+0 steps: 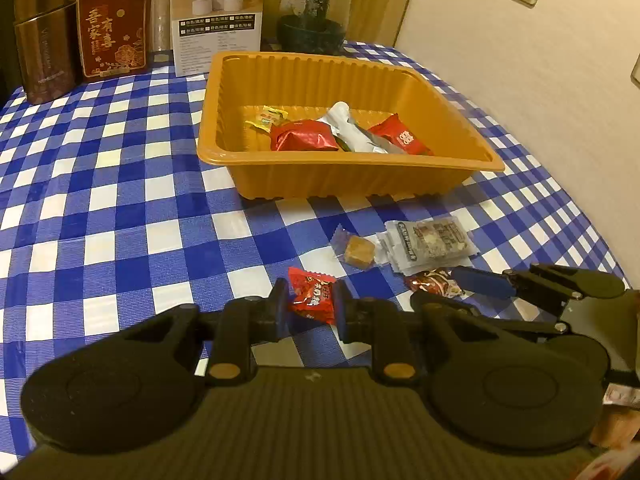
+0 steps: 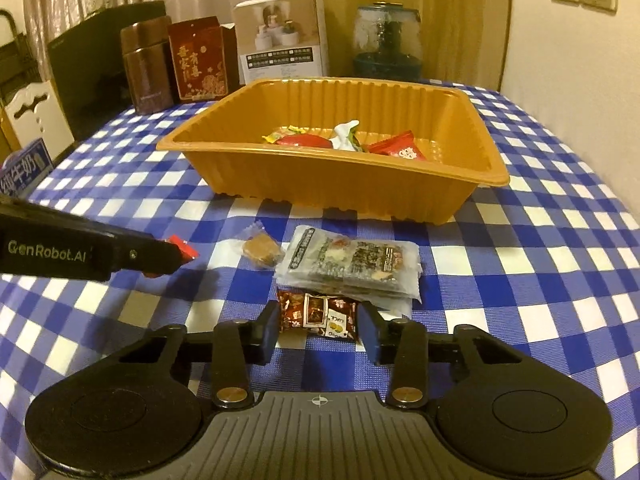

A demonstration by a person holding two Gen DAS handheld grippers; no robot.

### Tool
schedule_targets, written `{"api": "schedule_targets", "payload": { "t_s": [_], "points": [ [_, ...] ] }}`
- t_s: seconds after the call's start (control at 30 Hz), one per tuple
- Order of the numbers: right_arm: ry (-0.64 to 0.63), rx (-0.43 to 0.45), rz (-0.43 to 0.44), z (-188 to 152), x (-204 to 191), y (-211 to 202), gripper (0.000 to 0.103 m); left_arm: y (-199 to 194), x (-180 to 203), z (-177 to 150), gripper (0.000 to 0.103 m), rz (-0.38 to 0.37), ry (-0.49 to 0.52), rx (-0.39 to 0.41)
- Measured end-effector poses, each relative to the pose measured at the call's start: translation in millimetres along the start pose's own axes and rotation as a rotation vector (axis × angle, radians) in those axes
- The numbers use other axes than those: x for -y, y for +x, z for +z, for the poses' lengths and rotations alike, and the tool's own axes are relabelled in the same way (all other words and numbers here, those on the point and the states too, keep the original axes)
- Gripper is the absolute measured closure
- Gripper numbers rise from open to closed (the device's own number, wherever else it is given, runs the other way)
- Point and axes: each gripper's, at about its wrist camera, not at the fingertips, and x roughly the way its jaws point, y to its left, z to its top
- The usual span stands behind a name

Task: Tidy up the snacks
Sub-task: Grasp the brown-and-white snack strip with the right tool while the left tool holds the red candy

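Observation:
An orange tray point(image 1: 344, 176) point(image 2: 332, 190) holds several wrapped snacks on the blue checked cloth. My left gripper point(image 1: 311, 304) is shut on a small red candy packet point(image 1: 312, 294), which also shows in the right wrist view point(image 2: 185, 249). My right gripper point(image 2: 318, 322) has its jaws around a dark brown snack packet point(image 2: 316, 314) point(image 1: 434, 282), both pads touching its ends. In front of the tray lie a clear-wrapped brown biscuit point(image 1: 359, 251) point(image 2: 261, 252) and a stack of clear sachets point(image 1: 430, 242) point(image 2: 352, 266).
At the table's back stand a brown tin point(image 1: 46, 44), a red gift box point(image 1: 112, 26), a white carton point(image 1: 218, 20) and a glass jar point(image 1: 314, 12). A wall point(image 1: 520, 60) runs along the right side. A dark cabinet point(image 2: 104, 64) stands beyond the left edge.

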Motion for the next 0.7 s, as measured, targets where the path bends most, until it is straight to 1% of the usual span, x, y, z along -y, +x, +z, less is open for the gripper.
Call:
{"api": "schedule_targets", "payload": {
  "t_s": [0.27, 0.6, 0.7],
  "points": [
    [-0.012, 0.001, -0.001, -1.2, -2.8, -7.9, 0.065, 0.1, 0.2, -0.2, 0.082, 0.001, 0.001, -0.001],
    [-0.014, 0.054, -0.018, 4.5, -3.2, -30.3, 0.065, -5.0, 2.9, 1.2, 0.082, -0.006, 0.000, 0.028],
    [0.013, 0.061, -0.014, 8.6, 1.1, -36.5, 0.065, -9.8, 4.4, 2.6, 0.082, -0.011, -0.007, 0.047]
  ]
}}
